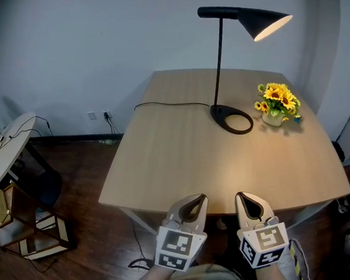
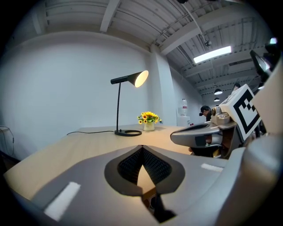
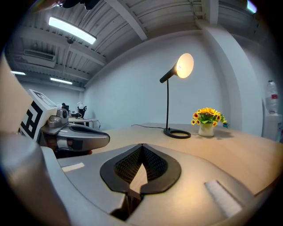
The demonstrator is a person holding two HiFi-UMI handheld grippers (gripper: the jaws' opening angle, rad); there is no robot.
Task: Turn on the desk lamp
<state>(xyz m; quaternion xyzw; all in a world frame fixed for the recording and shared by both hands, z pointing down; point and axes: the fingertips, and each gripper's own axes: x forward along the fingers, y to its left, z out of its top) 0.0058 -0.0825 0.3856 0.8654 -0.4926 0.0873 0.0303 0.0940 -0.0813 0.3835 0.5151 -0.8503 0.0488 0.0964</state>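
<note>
A black desk lamp (image 1: 219,55) stands at the far side of the wooden table (image 1: 179,161); its shade (image 1: 267,24) glows lit, and its ring base (image 1: 231,119) rests on the tabletop. The lamp (image 2: 119,106) also shows in the left gripper view, and the lamp (image 3: 168,101) in the right gripper view. My left gripper (image 1: 201,198) and right gripper (image 1: 241,197) hover side by side over the table's near edge, far from the lamp. Both are shut with nothing between the jaws.
A small pot of sunflowers (image 1: 277,105) sits right of the lamp base. The lamp's black cord (image 1: 166,103) runs left across the table to a wall socket (image 1: 106,114). A round white side table (image 1: 4,149) and a wooden frame (image 1: 30,227) stand on the floor at left.
</note>
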